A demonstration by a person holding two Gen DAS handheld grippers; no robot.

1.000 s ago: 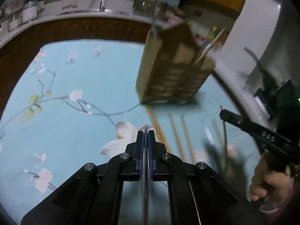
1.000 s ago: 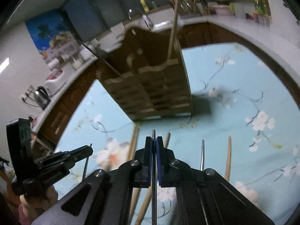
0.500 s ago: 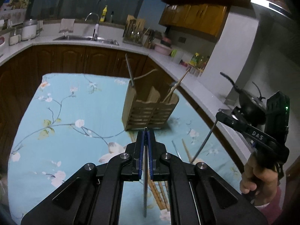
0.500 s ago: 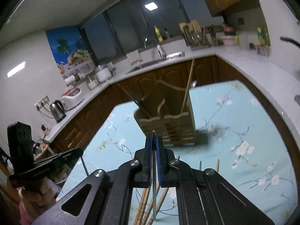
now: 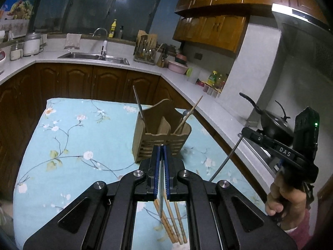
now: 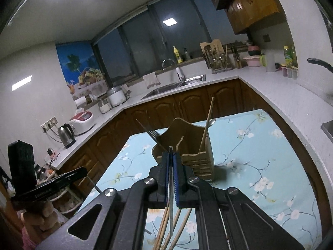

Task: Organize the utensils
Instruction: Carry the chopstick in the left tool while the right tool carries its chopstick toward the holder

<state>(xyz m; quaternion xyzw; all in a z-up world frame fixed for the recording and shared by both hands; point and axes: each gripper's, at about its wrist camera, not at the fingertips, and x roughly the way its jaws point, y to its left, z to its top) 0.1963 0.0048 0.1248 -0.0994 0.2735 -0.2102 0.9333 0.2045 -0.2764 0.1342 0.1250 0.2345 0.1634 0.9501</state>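
Just in front of the wooden utensil holder, on the surface with the blue flowered cloth, both claws are up in the air and each one pinches a thin metal utensil. The left claw has its jaws pressed together on a flat metal piece that hangs down under the jaws; which kind of utensil it is I cannot tell. The right claw is closed in the same way on a thin metal rod, whose tip stands a little above the jaws. In the left view, the same rod slopes down from the right claw, to the right of the holder.

The holder stands upright and has compartments. A fork leans in its left compartment and a wooden chopstick in its right one, with a spoon behind. Several wooden chopsticks lie loose on the cloth, on the near side of the holder.

I judge the step in hand to be carrying both pieces to the holder. To do it well, bring each piece above a free compartment, make it nearly upright, lower it inside and only then open the jaws. One claw at a time is safer, because the leaning fork and chopstick can be knocked.
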